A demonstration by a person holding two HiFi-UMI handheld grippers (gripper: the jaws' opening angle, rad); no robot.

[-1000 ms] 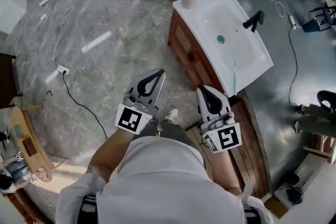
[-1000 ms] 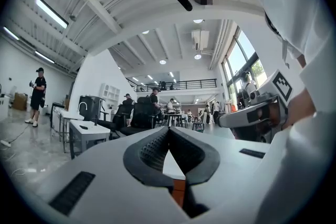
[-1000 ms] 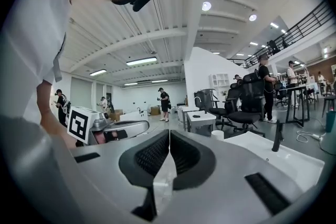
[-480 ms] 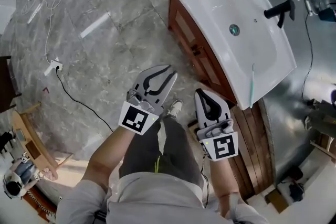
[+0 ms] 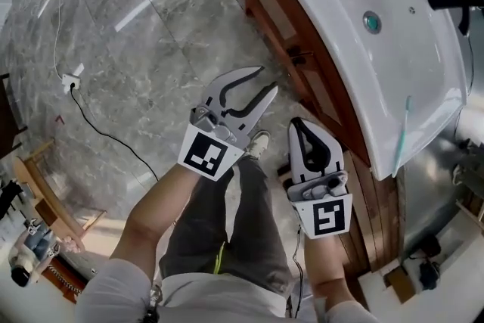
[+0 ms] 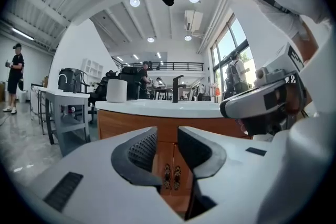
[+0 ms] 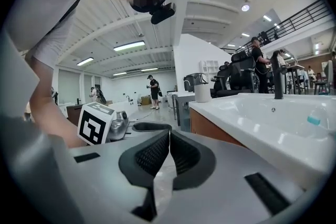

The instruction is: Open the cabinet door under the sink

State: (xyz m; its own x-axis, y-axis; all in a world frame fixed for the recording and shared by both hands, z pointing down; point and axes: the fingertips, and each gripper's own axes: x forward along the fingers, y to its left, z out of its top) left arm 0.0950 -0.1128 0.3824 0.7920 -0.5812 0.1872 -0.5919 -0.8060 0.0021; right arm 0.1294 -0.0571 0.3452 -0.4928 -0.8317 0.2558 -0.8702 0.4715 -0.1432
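Left gripper (image 5: 265, 84): lowered, jaws now opening, empty, cabinet door handles (image 6: 167, 176) dead ahead; right gripper (image 5: 300, 123): jaws together; handle grasp likely next

Sink (image 5: 340, 4) on cabinet (image 5: 280, 15); left claw (image 5: 266, 81), right claw (image 5: 299, 123) side by side before it.

The person's left forearm (image 5: 151, 217) and right forearm (image 5: 324, 265) reach forward side by side. The left gripper (image 5: 265, 81) is opening its jaws, with nothing between them. The right gripper (image 5: 299, 122) has its jaws pressed together, empty.
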